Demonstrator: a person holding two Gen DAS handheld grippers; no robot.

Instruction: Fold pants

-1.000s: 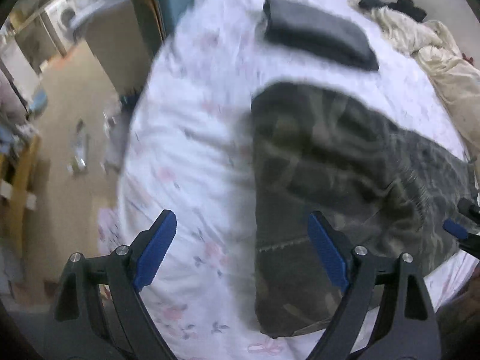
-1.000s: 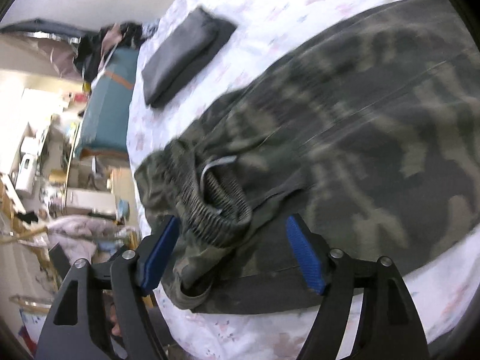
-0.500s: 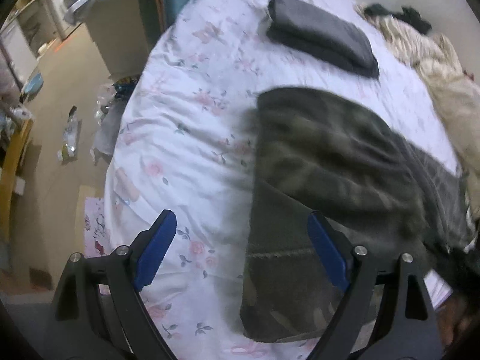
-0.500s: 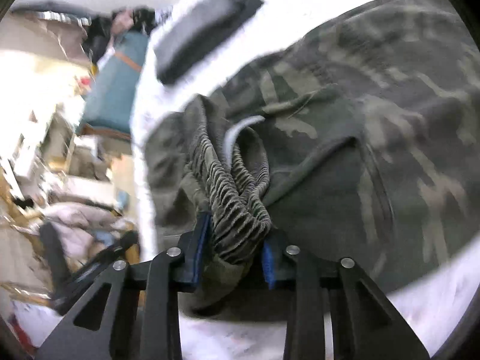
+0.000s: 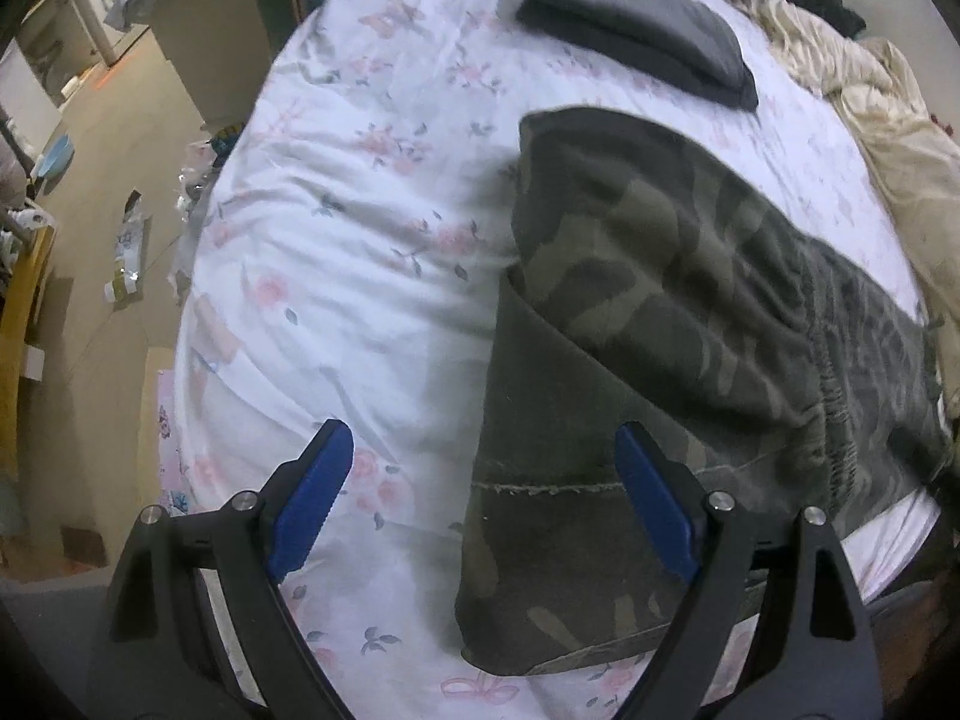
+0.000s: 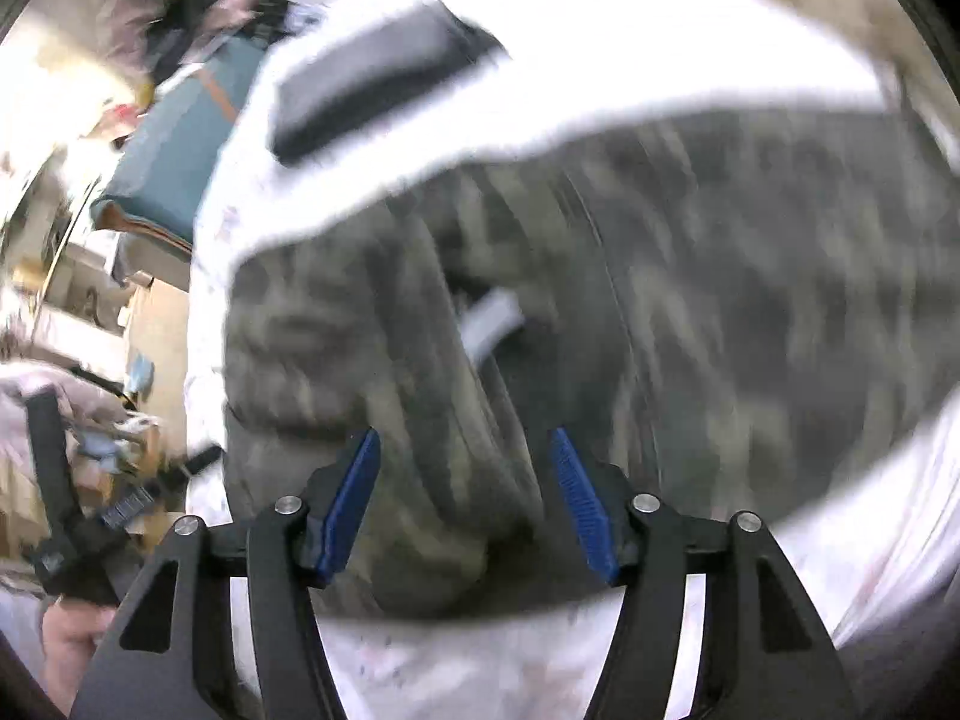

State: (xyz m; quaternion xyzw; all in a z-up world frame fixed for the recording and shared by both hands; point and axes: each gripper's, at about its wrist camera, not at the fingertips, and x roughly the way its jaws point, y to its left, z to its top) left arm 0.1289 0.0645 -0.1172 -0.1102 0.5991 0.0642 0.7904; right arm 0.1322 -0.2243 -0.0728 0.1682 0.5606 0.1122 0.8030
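Tongs first: your left gripper [image 5: 483, 483] hangs with its blue pads spread wide and nothing between them, one pad over the flowered sheet [image 5: 360, 252], the other over the lower edge of the pants [image 5: 660, 312]. Your right gripper [image 6: 465, 501] has just been opening after its squeeze on the waistband; its pads now stand apart, with the bunched fabric of the pants [image 6: 690, 312] below and between them but not pressed. That view is heavily blurred, so fine detail of the cloth is hard to read.

Just past your left pads, the camouflage pants lie on the bed, one layer folded over another, with a stitched hem showing near the front and the gathered elastic waistband [image 5: 834, 396] off to the right. A pale drawstring [image 6: 492, 321] shows in the right view. Farther up the sheet, apart from the pants, sits a folded dark grey garment [image 5: 636, 18]. Beyond it, at the far right edge, a crumpled cream blanket [image 5: 876, 114] lies heaped. Left of the bed you see bare floor [image 5: 102, 192] with scattered litter.
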